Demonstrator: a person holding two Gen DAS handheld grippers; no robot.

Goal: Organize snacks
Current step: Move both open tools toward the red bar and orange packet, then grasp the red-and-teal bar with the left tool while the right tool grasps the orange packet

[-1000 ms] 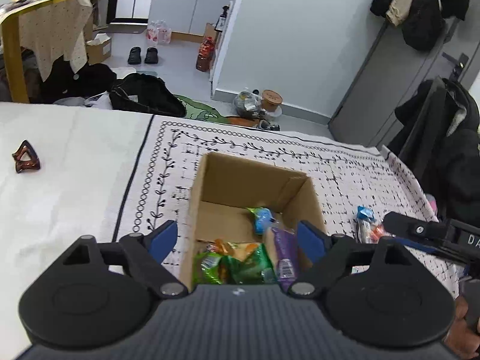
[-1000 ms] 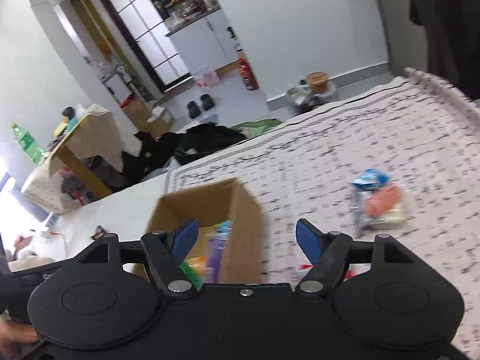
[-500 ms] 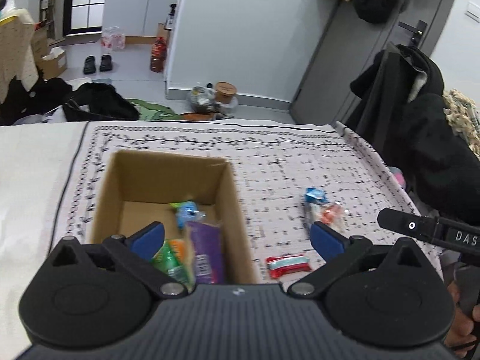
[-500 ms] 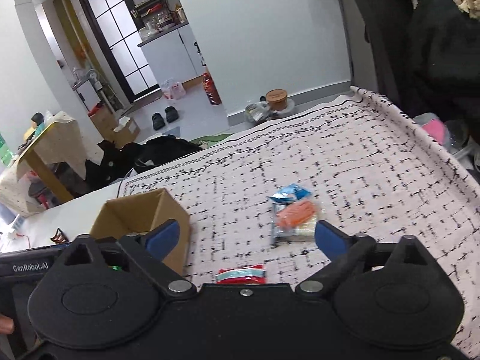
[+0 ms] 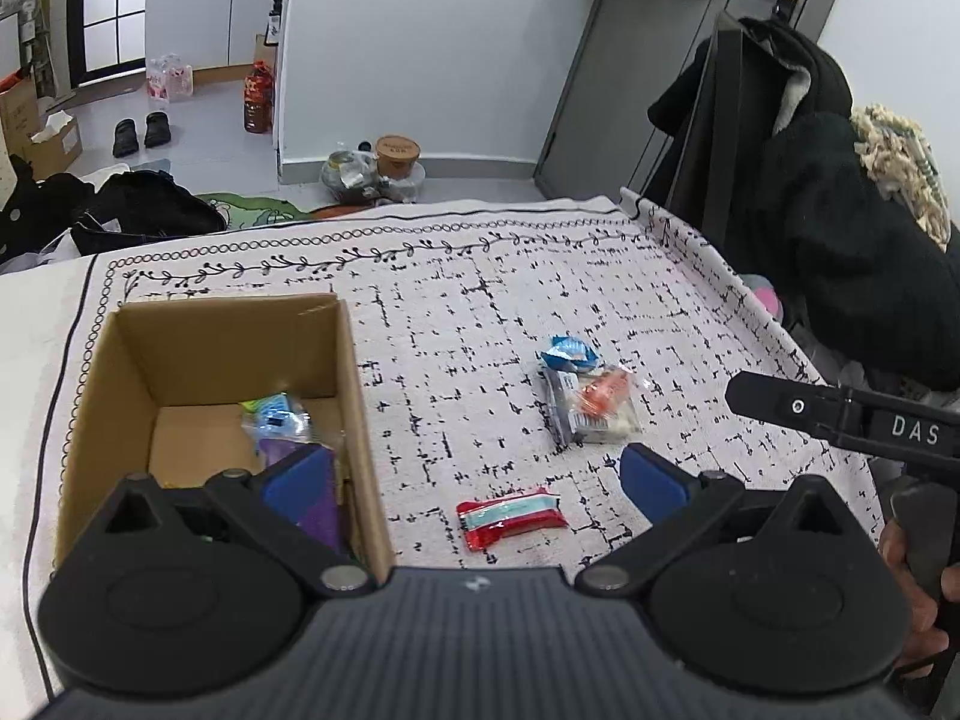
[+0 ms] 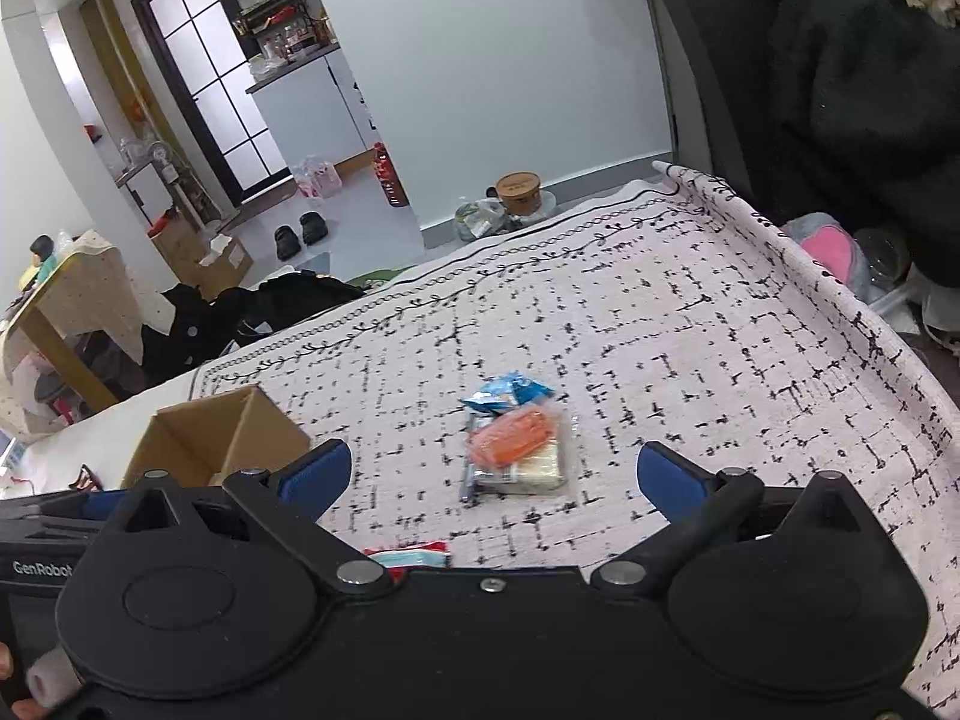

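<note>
A white cloth with black dashes and a vine border (image 5: 480, 312) covers the surface, bearing an open cardboard box (image 5: 222, 348) at its left, a red snack packet (image 5: 510, 517), and a clustered blue packet (image 5: 567, 353) and clear orange-and-white packet (image 5: 600, 408).

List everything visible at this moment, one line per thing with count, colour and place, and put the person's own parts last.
cardboard box: one, brown, open, at the cloth's left side.
snacks in the box: several, blue, green and purple, exact count hidden.
red snack packet: one, red with a pale stripe, on the cloth beside the box.
clear snack packet: one, clear with orange contents, mid-cloth.
blue snack packet: one, blue, touching the clear packet's far end.
patterned cloth: one, white with black marks, covering the surface.
shoes: one pair, black, on the floor beyond.
dark coats: black, hanging at the right.
left gripper: one, black with blue pads, open, empty.
right gripper: one, black with blue pads, jaws opening, empty.
</note>
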